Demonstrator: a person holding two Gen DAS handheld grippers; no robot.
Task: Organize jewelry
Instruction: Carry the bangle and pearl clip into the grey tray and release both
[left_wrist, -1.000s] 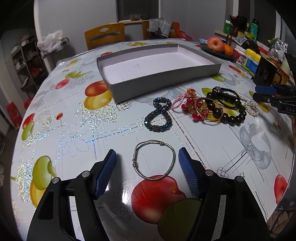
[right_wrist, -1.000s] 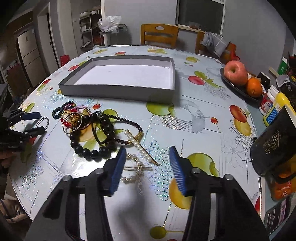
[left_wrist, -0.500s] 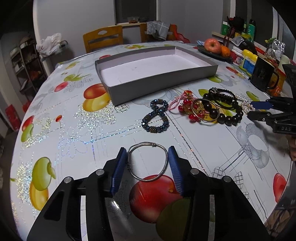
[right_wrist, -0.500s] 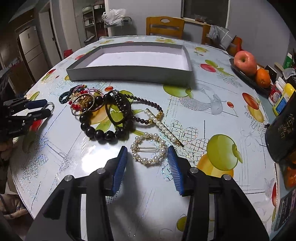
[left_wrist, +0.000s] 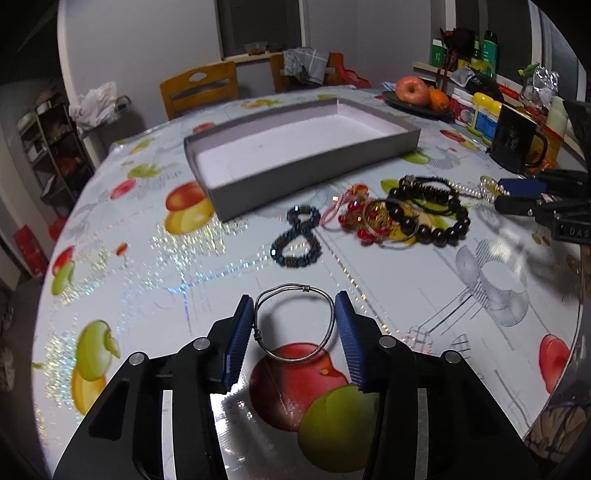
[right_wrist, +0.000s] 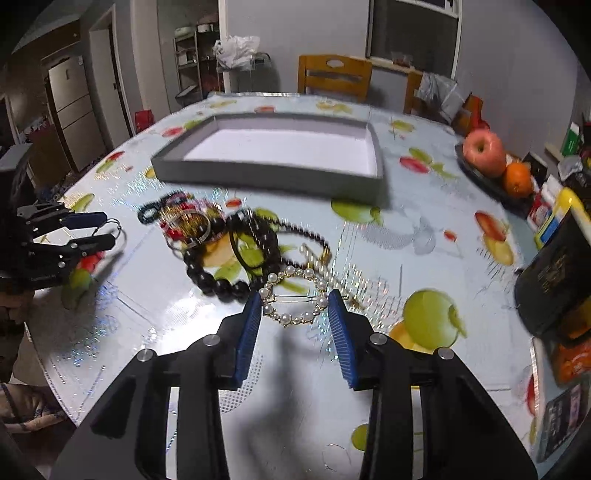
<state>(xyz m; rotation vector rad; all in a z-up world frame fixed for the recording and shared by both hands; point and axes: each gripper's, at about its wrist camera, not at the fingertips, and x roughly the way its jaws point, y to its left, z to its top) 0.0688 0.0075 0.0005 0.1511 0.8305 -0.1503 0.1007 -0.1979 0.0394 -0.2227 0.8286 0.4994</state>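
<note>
Between the left gripper's blue pads on the worktop, a thin, springy silver wire bangle sits pinched at nine and three o'clock, apparently light; the right gripper is closing around a fragile pearl-studded ring clip.

Bare tabletop lies to the left of my left gripper; clear passage there up to the grey tray. Ahead, the dark beaded bracelet sits between me and the tray wall. Right of it, a tangled jewelry pile blocks the direct line. From my right gripper, the black bead strand crowds the left front; the black mug closes the right side.
</note>
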